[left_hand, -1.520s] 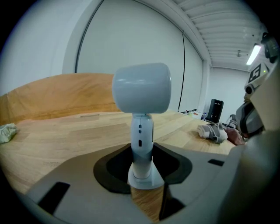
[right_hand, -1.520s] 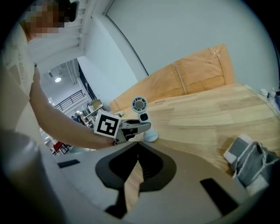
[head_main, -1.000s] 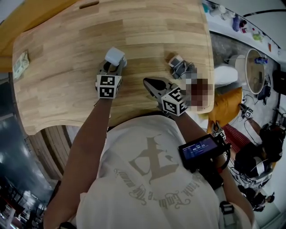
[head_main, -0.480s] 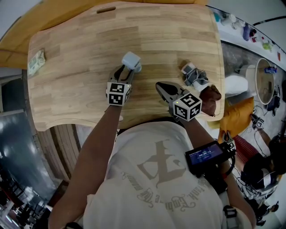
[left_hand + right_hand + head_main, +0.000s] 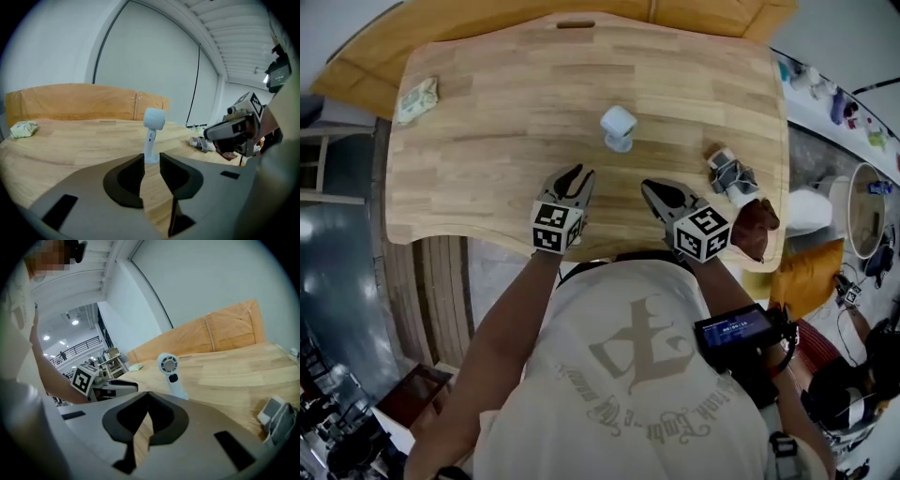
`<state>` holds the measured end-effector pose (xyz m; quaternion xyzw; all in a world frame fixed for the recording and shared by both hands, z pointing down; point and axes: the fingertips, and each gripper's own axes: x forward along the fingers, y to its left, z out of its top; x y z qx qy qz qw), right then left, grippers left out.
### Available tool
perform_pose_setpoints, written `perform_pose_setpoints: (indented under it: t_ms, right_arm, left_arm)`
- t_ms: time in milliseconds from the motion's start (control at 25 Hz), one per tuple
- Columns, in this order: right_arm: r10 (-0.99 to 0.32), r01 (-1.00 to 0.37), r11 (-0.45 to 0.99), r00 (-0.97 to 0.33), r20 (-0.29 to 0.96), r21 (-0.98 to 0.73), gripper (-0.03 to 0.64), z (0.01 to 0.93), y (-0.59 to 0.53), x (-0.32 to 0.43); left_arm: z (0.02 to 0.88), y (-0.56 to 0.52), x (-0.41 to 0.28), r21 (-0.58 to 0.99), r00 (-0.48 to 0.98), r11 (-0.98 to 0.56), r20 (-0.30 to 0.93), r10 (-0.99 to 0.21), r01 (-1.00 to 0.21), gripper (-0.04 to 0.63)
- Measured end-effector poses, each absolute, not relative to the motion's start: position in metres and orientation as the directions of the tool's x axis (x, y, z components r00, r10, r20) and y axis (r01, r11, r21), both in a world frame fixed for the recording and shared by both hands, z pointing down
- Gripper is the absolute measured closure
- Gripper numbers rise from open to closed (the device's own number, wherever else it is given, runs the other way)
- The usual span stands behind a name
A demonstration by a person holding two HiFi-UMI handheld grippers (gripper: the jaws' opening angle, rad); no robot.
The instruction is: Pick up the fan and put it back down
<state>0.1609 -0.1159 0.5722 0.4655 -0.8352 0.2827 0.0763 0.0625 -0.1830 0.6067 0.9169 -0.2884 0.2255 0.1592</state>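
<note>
1. Head view: the fan (image 5: 618,127) stands upright on the tabletop (image 5: 487,141), ahead of the left tool (image 5: 574,178) and apart from it; the set-down looks done, leaving only a clean retreat
2. Left gripper view: its jaws have just been closing, narrowly parted with nothing between them; their tips hide the fan's base
3. Right gripper view: the right tool (image 5: 148,394) is clenched, empty, and its body cuts off the fan's foot

This looks like a large lab or workshop hall. A wooden table (image 5: 487,187) stands under a high ribbed ceiling (image 5: 243,42). Behind it are a railed mezzanine (image 5: 82,345), ceiling lamps (image 5: 75,322) and cluttered benches (image 5: 112,358). Wired devices (image 5: 851,292) lie past the table's right edge.
</note>
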Motion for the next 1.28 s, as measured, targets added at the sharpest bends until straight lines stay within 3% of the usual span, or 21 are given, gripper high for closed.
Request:
perform_pose_setpoints:
  t_ms: [320, 1280]
  right_arm:
    - [-0.72, -0.791, 0.48, -0.602, 0.345, -0.379, 0.603, 0.551, -0.117, 0.127]
    - [-0.702, -0.782, 0.527, -0.621, 0.349, -0.333, 0.603, 0.538, -0.107, 0.104]
  left_arm:
    - [0.559, -0.156, 0.011, 0.209, 0.748, -0.747, 0.421, -0.513, -0.631, 0.582]
    - [0.56, -0.126, -0.014, 0.251, 0.762, -0.737, 0.392, -0.515, -0.627, 0.584]
